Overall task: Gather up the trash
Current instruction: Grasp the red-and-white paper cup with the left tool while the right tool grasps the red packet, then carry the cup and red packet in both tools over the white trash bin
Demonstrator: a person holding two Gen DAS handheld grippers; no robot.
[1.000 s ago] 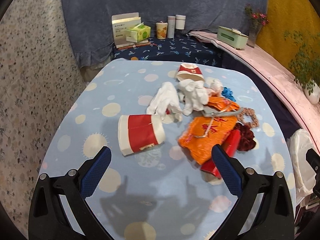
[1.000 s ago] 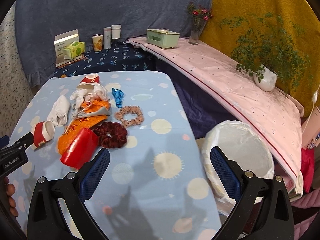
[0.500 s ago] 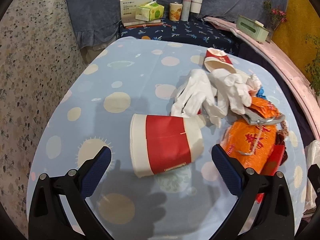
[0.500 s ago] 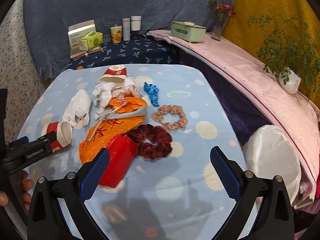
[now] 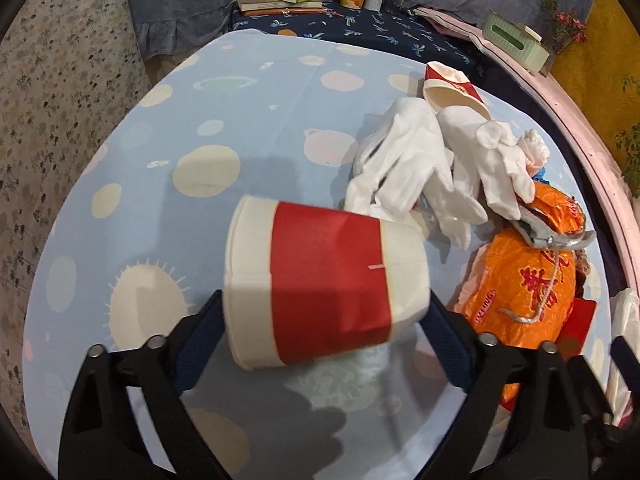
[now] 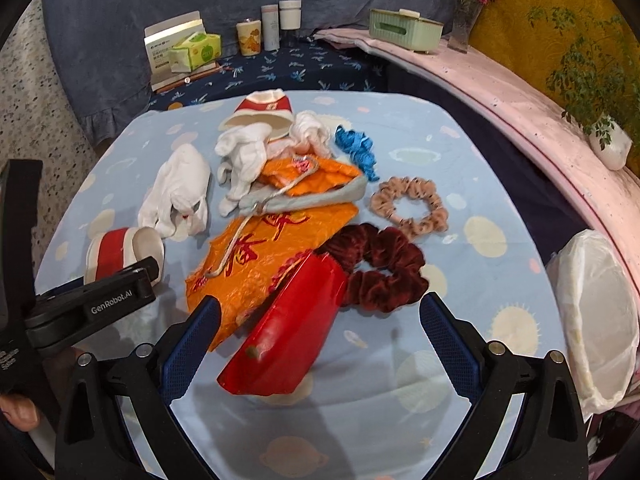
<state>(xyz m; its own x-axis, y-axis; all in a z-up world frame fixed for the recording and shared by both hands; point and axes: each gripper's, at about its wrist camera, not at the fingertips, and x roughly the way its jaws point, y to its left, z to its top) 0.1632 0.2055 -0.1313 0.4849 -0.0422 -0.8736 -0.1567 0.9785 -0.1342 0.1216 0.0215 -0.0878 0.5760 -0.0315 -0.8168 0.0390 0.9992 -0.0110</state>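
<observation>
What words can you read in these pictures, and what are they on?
"GenRobot.AI": white letters on the black arm of the left gripper, seen from the right wrist view.
Red characters on the orange plastic bag: too crumpled to read.
White box at the back: print too small.
Green tissue pack: print too small.
Red and white paper cup: no words showing.

Matte black two-finger left gripper (image 5: 324, 344) and right gripper (image 6: 318, 344), each with blue textured fingers (image 6: 188, 346) and silver screws; white "GenRobot.AI" lettering marks the left gripper's arm, at 9 o'clock in the right-wrist view.
</observation>
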